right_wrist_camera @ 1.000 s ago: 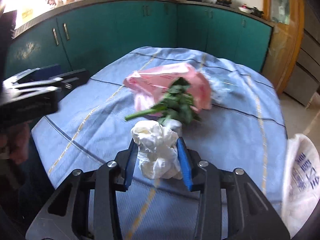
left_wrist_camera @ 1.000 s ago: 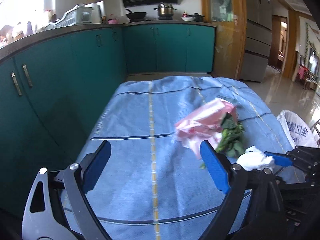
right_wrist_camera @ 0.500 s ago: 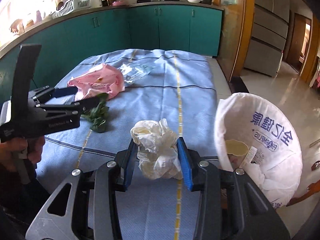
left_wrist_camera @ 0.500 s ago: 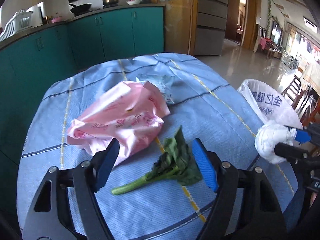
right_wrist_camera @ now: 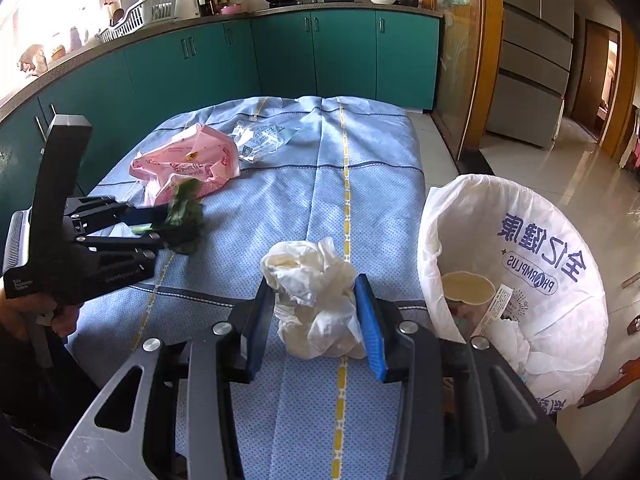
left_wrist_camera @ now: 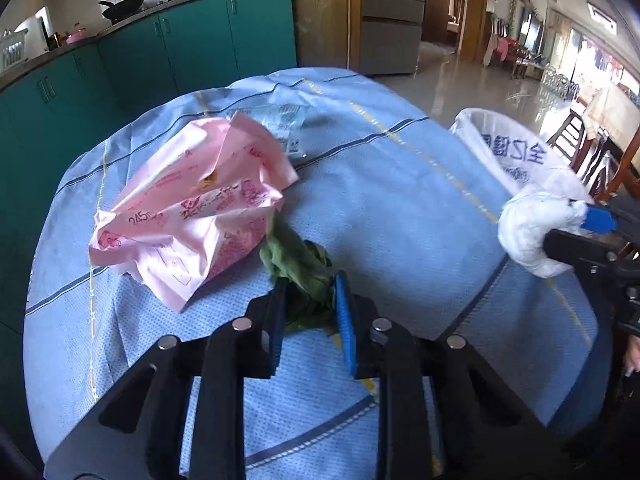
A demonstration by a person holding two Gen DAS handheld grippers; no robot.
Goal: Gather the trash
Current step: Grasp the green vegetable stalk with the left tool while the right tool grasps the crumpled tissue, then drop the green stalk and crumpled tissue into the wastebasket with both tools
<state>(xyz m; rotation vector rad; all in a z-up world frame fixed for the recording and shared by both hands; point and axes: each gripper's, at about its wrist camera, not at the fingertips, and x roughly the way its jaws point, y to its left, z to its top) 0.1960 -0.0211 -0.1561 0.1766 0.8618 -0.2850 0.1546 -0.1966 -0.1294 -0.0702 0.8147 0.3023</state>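
Left gripper (left_wrist_camera: 310, 294) clamped on leafy green vegetable scrap (left_wrist_camera: 298, 258), its 2 blue pads pressed against the leaves; scrap low over blue tablecloth (left_wrist_camera: 400, 220), whether touching cannot be told; crumpled pink plastic bag (left_wrist_camera: 192, 208) just ahead-left of the left gripper, edge touching the leaves; clear plastic wrapper (left_wrist_camera: 286, 120) farther ahead, beyond the pink bag; right gripper (right_wrist_camera: 316, 308) clenched on crumpled white tissue wad (right_wrist_camera: 316, 300), wad held between both pads above the cloth near the table's edge; white-lined trash bin (right_wrist_camera: 520, 240) just to the right of the right gripper, beside the table; bin holds a paper cup (right_wrist_camera: 466, 286) and other white waste; teal cabinets (right_wrist_camera: 280, 56) well ahead of both tools
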